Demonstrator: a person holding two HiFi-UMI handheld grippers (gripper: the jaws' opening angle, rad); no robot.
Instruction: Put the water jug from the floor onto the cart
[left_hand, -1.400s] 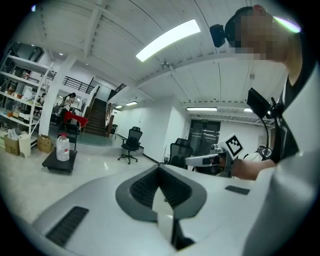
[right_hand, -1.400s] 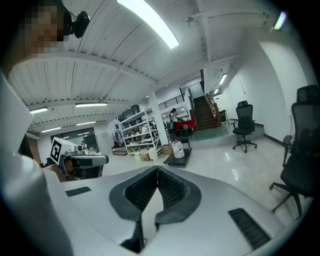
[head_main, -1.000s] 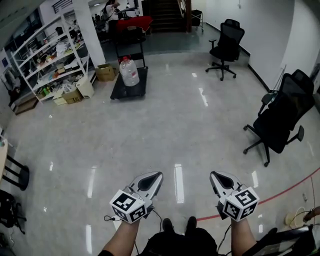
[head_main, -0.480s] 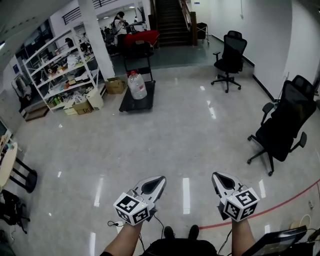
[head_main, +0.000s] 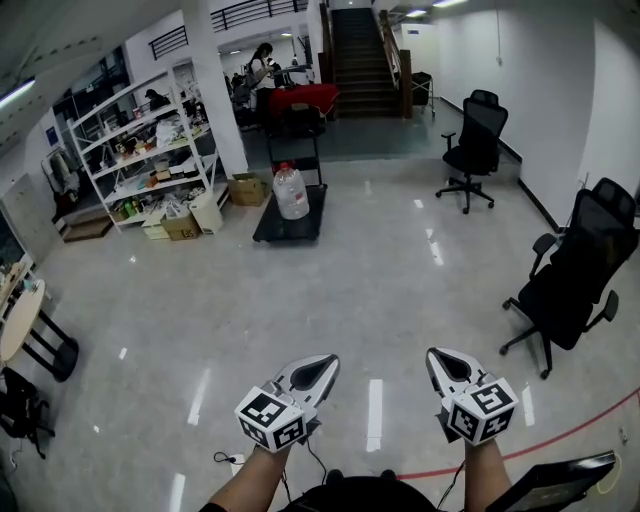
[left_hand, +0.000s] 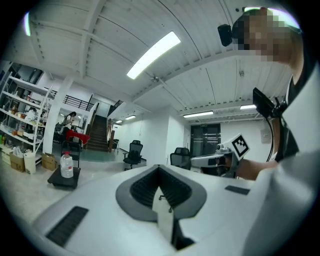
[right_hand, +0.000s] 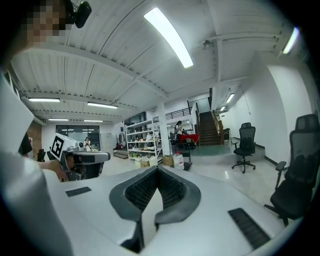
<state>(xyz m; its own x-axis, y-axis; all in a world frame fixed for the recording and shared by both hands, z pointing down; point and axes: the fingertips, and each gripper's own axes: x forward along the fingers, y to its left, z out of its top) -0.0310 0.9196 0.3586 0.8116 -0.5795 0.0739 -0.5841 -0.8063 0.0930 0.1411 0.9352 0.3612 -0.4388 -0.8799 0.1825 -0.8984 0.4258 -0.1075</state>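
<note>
Left claw (head_main: 322, 364) and right claw (head_main: 437, 356) closed, empty, water jug (head_main: 291, 192) seemingly on cart (head_main: 270, 228), open floor (head_main: 330, 290) between.

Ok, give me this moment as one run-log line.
water jug: upright on cart | left tongs: shut, empty | right tongs: shut, empty | position: both far from cart

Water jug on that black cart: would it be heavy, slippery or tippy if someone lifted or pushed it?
The water jug looks large, so if full it is probably heavy; its fill is too distant to tell. Standing tall on the flat cart, it might tip if pushed high. Its smooth rounded sides may be slippery.
</note>
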